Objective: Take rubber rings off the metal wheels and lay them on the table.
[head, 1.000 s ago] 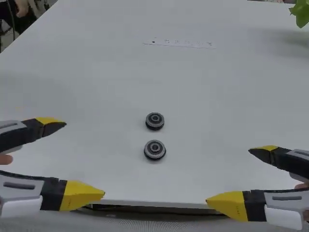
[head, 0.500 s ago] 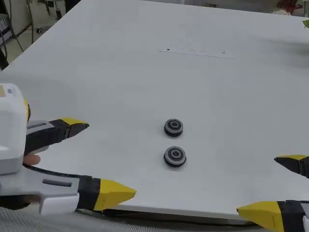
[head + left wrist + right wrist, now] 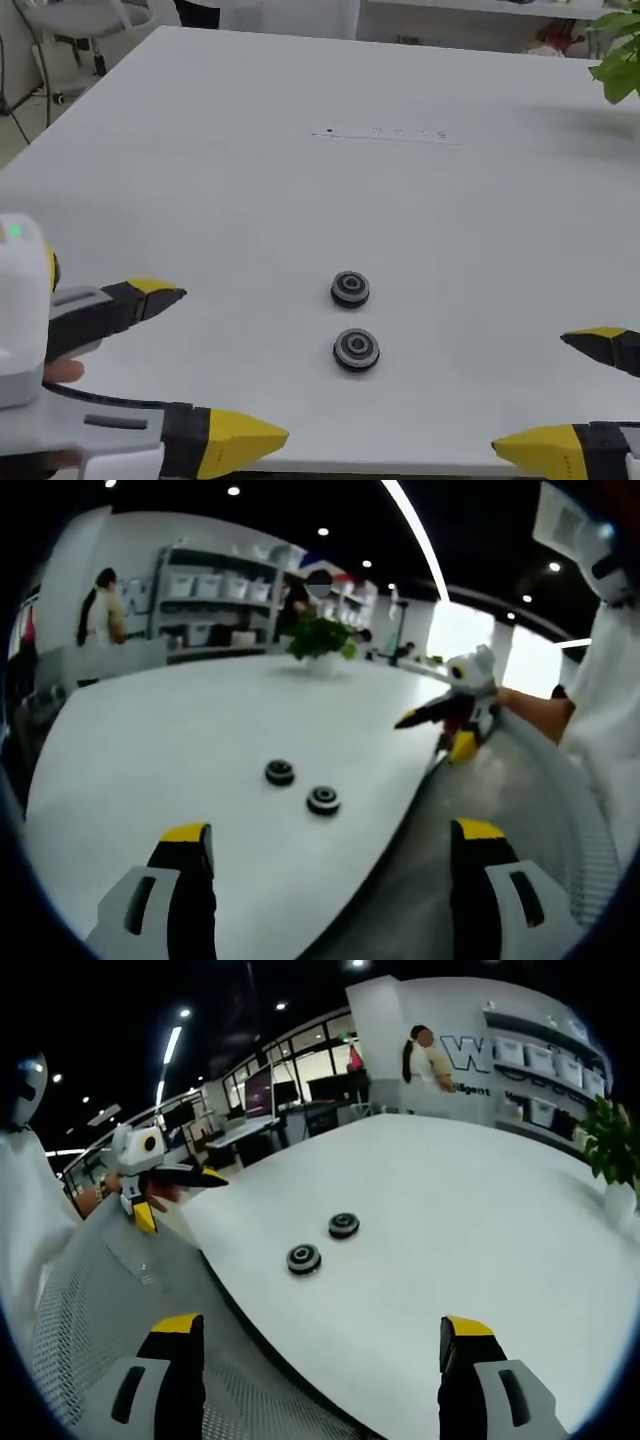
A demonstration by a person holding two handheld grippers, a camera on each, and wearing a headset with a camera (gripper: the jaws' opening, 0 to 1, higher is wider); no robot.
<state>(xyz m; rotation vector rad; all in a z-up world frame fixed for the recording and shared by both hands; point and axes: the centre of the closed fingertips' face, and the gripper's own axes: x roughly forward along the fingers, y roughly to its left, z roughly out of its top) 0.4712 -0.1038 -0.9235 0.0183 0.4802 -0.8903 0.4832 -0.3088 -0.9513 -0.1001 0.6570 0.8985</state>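
The near wheel [image 3: 356, 349] and far wheel [image 3: 350, 289] lay flat and close together near the front edge of the table [image 3: 300, 180], their rings [image 3: 338, 352] apparently not yet removed. The left gripper [image 3: 235, 364] and right gripper [image 3: 528, 392] hovered on either side, both spread wide and empty. With nothing pinning a wheel, a jaw prying at its ring would likely skid it away or off the edge.

place: showroom-like office | cues: wall shelves of bins [image 3: 215, 585]; white worktable [image 3: 300, 180]; recessed ceiling lights [image 3: 322, 531]
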